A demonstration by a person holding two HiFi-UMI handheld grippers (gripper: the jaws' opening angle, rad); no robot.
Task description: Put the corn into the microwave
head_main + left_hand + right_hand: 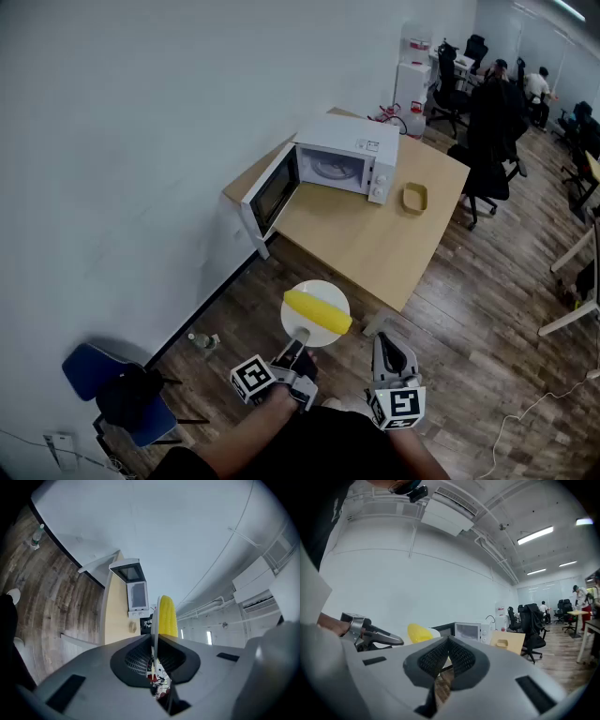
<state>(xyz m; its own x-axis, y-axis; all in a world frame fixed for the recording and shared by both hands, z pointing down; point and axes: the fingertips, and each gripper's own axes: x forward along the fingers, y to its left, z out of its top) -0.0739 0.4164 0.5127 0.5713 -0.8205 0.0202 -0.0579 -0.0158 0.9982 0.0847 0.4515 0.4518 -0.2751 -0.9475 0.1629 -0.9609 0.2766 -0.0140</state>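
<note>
A yellow corn cob (319, 312) lies on a small white plate (323, 289) held in the air over the wooden floor. My left gripper (300, 336) is shut on the plate's near rim; in the left gripper view the plate (154, 620) stands edge-on between the jaws with the corn (168, 616) beside it. The white microwave (342, 164) sits on the far table (375, 248) with its door (272, 192) swung open to the left. My right gripper (382, 342) hovers just right of the plate, shut and empty. The right gripper view shows the corn (419, 633) and microwave (468, 631) ahead.
A small yellow dish (414, 198) rests on the table right of the microwave. A blue chair with a black bag (122, 394) stands by the wall at left, a bottle (202, 342) on the floor near it. Black office chairs (487, 141) and seated people fill the far right.
</note>
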